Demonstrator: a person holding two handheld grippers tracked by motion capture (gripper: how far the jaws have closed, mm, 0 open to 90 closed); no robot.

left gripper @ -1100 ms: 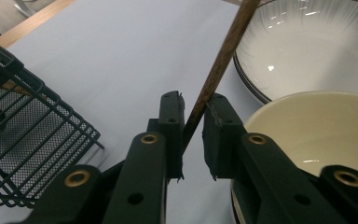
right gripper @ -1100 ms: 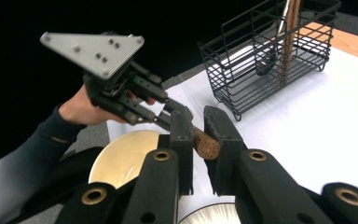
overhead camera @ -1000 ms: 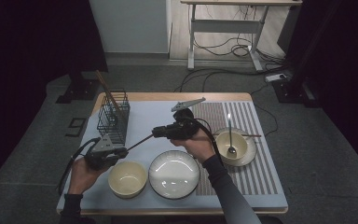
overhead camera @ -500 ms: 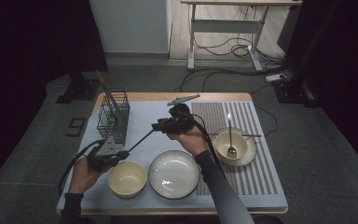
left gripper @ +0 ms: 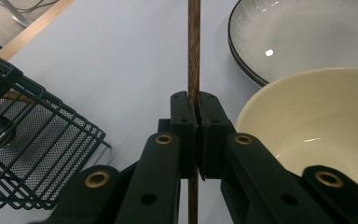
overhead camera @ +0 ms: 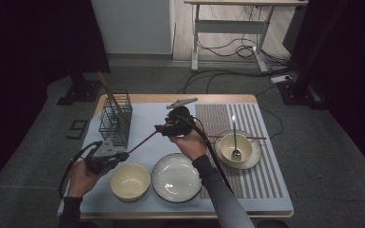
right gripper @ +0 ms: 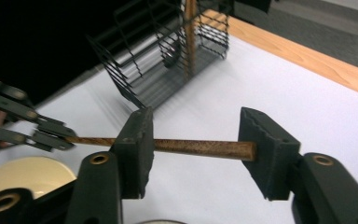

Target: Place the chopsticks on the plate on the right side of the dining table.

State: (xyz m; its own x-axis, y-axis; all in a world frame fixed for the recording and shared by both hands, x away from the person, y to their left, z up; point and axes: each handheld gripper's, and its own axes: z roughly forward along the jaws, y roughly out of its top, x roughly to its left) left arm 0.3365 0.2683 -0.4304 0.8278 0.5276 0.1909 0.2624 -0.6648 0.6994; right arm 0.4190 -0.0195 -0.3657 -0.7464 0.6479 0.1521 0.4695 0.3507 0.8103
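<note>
A dark wooden chopstick (overhead camera: 142,141) hangs level above the pale mat, slanting from lower left to upper right. My left gripper (overhead camera: 119,154) is shut on its near end; in the left gripper view the pads (left gripper: 182,121) pinch the chopstick (left gripper: 194,46). My right gripper (overhead camera: 161,129) is at its far end, and its jaws have just been opening. In the right gripper view the chopstick (right gripper: 196,147) lies crosswise between the jaws of the right gripper (right gripper: 198,122), with a gap between the pads.
A black wire basket (overhead camera: 115,118) with another chopstick standing in it sits at the back left. A cream bowl (overhead camera: 129,180) and a grey plate (overhead camera: 176,176) are at the front. On the striped mat (overhead camera: 261,171), a small bowl (overhead camera: 235,148) holds a spoon.
My right hand has shifted a little to the left along the chopstick. The left hand and the chopstick have stayed in place.
</note>
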